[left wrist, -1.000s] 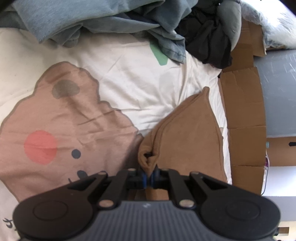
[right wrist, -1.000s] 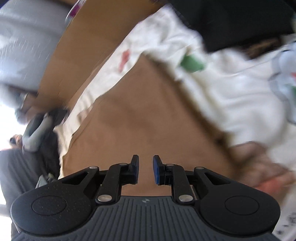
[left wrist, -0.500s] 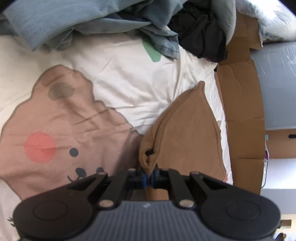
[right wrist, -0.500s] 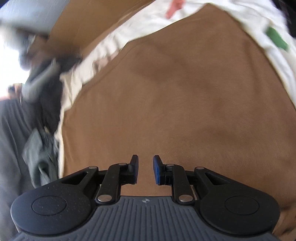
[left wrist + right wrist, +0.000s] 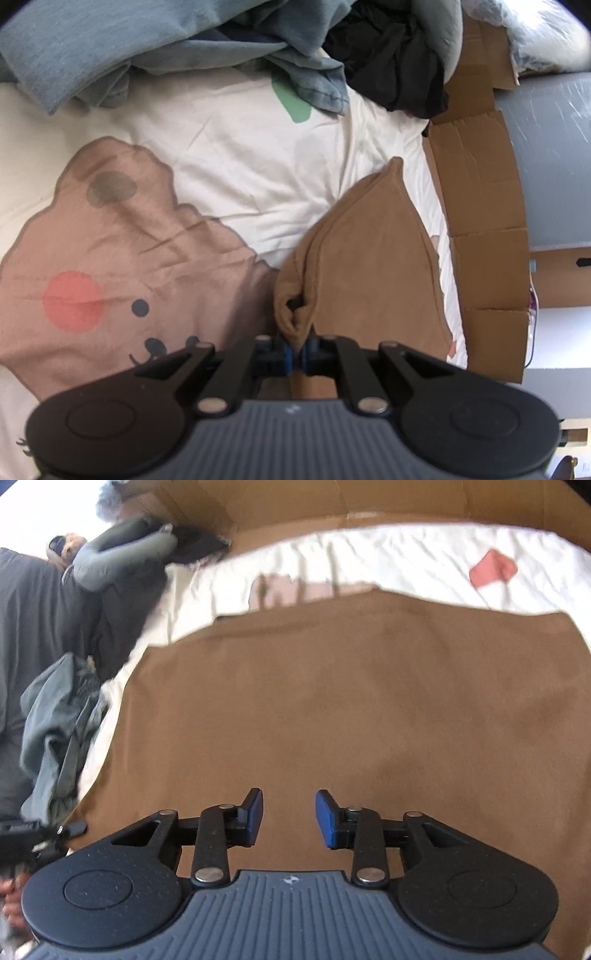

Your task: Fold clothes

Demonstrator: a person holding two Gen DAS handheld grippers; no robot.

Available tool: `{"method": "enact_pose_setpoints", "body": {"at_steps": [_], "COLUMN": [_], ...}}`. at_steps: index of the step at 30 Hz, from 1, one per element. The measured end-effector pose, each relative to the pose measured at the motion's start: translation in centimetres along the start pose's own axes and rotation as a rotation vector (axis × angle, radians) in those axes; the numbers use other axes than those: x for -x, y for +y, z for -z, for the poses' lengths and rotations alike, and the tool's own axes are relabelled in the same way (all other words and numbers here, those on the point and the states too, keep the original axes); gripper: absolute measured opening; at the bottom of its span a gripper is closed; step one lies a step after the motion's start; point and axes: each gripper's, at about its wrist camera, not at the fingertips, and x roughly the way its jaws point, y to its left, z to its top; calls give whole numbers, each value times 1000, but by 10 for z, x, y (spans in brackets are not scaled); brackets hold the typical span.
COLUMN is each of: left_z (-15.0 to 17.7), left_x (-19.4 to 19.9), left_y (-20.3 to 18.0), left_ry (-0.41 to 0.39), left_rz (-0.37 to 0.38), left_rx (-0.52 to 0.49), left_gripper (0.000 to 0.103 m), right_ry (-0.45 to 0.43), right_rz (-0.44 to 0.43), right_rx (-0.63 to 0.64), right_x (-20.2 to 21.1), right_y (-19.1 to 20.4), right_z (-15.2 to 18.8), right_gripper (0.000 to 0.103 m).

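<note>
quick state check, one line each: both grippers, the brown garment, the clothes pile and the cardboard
left gripper: shut on a bunched edge of the brown garment
right gripper: jaws opening, nothing between them, above the cloth
brown garment: spread flat, one edge lifted
clothes pile: crumpled, unfolded
cardboard: flattened

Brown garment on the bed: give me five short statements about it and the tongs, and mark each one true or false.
1. The left tongs are shut on a bunched edge of the brown garment. True.
2. The right tongs grip a fold of the brown garment. False: they are opening above flat brown cloth, with nothing between the blue pads.
3. The brown garment lies on a white bedcover printed with a cartoon animal. True.
4. The blue-grey clothes are folded in a neat stack. False: they lie in a crumpled heap at the far edge.
5. Flattened cardboard runs along the bedcover's side. True.
</note>
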Motion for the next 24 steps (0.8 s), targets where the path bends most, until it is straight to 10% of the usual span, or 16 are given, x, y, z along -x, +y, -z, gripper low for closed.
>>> {"method": "enact_pose_setpoints", "body": {"at_steps": [2, 24], "left_z": [-2, -3], "left_x": [1, 8], "left_y": [-2, -24], "left_ry": [-2, -11], "left_rz": [1, 59], "left_rx": [-6, -39], "left_gripper": [5, 5], "right_ry": [15, 232], "right_rz": [11, 6], "right_rx": [7, 63], "right_x": [-7, -26], "right_y": [6, 58], "right_z": [5, 90], "right_gripper": [14, 0]}}
